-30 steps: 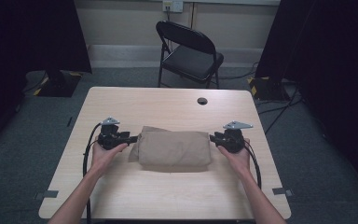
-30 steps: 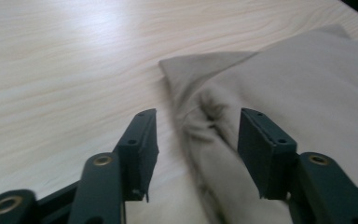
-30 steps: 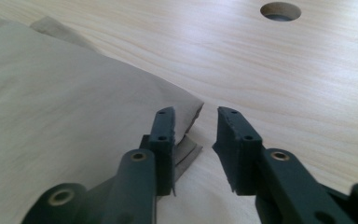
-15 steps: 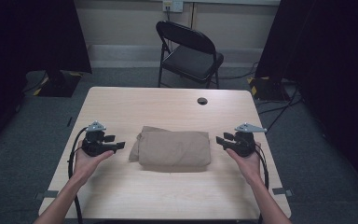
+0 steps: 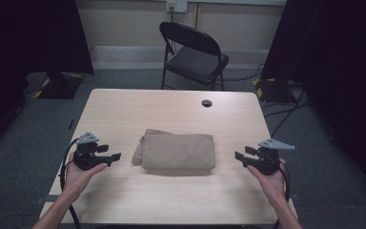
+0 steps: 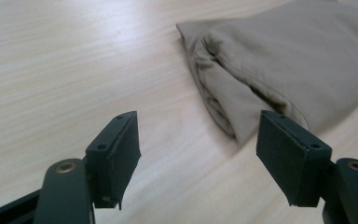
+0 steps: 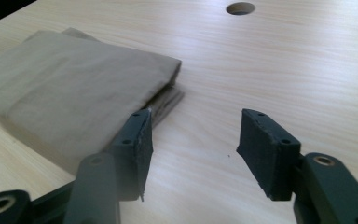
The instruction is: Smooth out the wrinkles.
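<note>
A folded tan cloth (image 5: 176,151) lies in the middle of the wooden table (image 5: 171,109). My left gripper (image 5: 113,156) is held to the cloth's left, a short gap away, open with nothing between its jaws. In the left gripper view the cloth's folded end (image 6: 261,74) lies ahead and to the right of the open gripper (image 6: 198,154). My right gripper (image 5: 238,156) is held to the cloth's right, also open and apart from it. In the right gripper view the cloth (image 7: 74,93) lies ahead to the left of the open gripper (image 7: 193,149).
A round cable hole (image 5: 206,103) is in the table's far part, also seen in the right gripper view (image 7: 240,8). A black folding chair (image 5: 193,52) stands behind the table. Bare tabletop surrounds the cloth on all sides.
Both grippers have drawn outward from the cloth's ends, left one to the left, right one to the right, and slightly toward the near edge. The cloth stays folded in place.
</note>
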Action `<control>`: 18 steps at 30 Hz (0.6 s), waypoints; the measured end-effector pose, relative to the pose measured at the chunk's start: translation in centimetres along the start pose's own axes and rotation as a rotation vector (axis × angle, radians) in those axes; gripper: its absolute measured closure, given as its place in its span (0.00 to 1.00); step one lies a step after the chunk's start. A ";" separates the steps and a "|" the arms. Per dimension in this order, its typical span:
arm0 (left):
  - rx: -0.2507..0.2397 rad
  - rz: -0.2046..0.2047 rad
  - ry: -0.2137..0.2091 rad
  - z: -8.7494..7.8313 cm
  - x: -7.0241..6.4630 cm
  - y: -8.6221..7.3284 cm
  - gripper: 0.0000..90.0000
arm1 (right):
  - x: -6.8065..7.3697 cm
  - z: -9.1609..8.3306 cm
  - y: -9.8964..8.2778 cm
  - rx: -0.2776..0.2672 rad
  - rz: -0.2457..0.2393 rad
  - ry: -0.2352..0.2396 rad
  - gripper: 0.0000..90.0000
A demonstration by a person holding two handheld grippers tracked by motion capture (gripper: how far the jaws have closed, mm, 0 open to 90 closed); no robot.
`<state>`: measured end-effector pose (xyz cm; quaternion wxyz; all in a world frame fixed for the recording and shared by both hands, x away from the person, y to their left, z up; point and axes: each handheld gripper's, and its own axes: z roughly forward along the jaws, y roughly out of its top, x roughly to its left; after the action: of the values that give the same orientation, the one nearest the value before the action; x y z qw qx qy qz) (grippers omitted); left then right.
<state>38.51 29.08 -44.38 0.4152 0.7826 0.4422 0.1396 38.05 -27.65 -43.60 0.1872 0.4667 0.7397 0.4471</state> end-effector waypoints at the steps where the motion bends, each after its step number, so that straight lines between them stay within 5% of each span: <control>1: 0.000 0.000 0.000 0.0 0.0 0.0 0.33 | 0.0 0.0 0.0 0.000 0.000 0.000 0.49; 4: 0.027 -0.040 0.025 -0.4 -0.1 -1.0 0.34 | -0.8 -1.5 -1.0 0.000 0.004 -0.037 0.45; 11: 0.073 -0.027 0.097 -1.5 0.2 -2.7 0.35 | -2.2 -2.7 -2.9 0.048 0.042 -0.089 0.33; 18: 0.139 -0.046 0.121 -1.4 0.9 -4.4 0.37 | -3.2 -2.0 -4.7 0.130 0.078 -0.088 0.22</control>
<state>35.66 31.65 -47.02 0.3354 0.7896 0.4928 0.1459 35.84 -32.14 -46.91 0.1715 0.5255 0.7396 0.3840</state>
